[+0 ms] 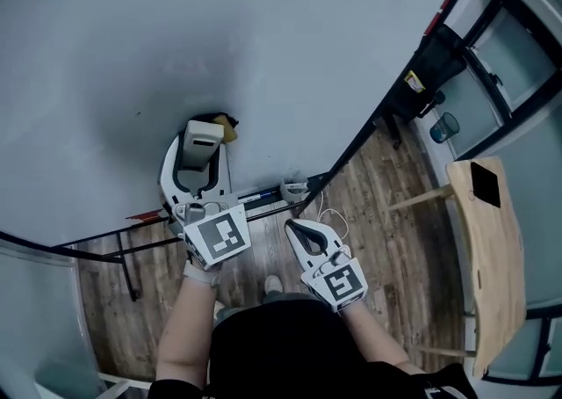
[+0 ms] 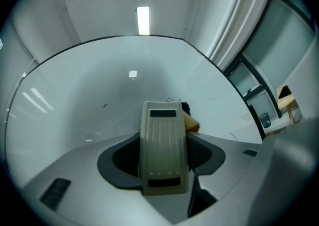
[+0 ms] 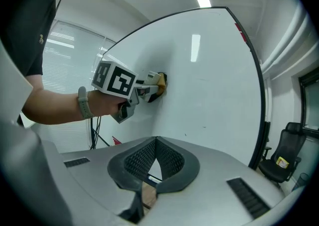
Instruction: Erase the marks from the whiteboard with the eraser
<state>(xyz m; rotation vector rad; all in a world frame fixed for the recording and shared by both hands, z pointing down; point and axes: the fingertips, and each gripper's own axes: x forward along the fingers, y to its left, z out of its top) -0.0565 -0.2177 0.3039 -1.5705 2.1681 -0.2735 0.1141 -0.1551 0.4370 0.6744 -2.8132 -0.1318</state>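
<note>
Left gripper [image 1: 198, 160] pinching eraser [image 2: 164, 145] against whiteboard [image 1: 263, 37]; right gripper [image 3: 155, 143] pressed together, empty. Hard pushing could twist the eraser loose.

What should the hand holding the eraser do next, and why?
Probably a short wipe onward: the left gripper is shut on the eraser, which is pressed to the whiteboard, and thin dark marks show just past its tip.
</note>
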